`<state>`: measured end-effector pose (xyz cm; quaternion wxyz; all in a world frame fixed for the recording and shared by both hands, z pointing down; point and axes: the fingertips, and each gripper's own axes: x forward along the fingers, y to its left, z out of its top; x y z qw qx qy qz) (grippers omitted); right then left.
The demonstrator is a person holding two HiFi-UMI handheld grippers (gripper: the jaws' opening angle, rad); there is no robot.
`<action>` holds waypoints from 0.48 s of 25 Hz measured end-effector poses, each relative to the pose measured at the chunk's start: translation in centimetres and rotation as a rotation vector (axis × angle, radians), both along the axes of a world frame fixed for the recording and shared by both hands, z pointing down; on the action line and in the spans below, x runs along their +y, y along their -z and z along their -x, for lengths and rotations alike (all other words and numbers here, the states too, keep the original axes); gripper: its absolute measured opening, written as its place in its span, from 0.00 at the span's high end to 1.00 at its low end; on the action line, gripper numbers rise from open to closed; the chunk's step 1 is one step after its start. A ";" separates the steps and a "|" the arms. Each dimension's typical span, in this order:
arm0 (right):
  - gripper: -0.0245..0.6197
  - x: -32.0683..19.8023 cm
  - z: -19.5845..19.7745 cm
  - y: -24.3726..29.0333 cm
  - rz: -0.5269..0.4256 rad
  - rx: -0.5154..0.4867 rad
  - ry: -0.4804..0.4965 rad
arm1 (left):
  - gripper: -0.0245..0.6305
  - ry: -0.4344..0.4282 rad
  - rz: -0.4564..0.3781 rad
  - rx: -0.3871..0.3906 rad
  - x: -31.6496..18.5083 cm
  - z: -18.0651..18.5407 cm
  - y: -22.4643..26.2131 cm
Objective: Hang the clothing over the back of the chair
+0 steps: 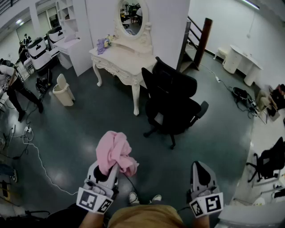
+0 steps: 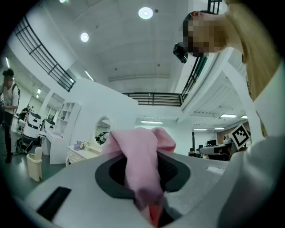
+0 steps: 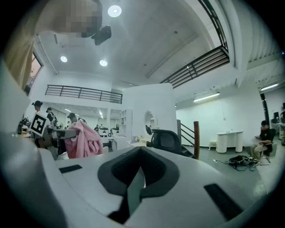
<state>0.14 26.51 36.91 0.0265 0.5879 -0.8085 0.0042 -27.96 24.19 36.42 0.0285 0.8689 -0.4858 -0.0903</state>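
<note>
You stand in a high-ceilinged studio hall dressed as a home: ahead of your right gripper (image 1: 200,165), a white dressing table (image 1: 122,62) with an oval mirror (image 1: 131,18) and a black office chair (image 1: 171,100). Left of it, cables (image 1: 38,156) trail over the grey floor (image 1: 80,133) past a person (image 1: 11,87) and white machines (image 1: 39,51); above, a railed mezzanine (image 3: 84,93) and ceiling spotlights (image 2: 145,12).
</note>
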 end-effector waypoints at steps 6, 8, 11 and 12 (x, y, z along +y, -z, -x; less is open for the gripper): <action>0.96 -0.4 1.1 1.0 -0.014 0.018 -0.006 | 0.81 -0.008 -0.006 0.015 -0.7 1.7 0.9; 0.96 -0.3 0.6 1.3 -0.024 0.016 -0.018 | 0.81 -0.021 -0.008 0.011 -0.7 1.3 1.1; 0.96 0.1 -0.1 1.5 -0.029 0.022 -0.027 | 0.81 -0.023 -0.006 0.019 -0.8 0.6 1.2; 0.96 0.3 -0.4 1.5 -0.027 0.020 -0.030 | 0.81 -0.023 -0.006 0.023 -0.7 0.5 1.3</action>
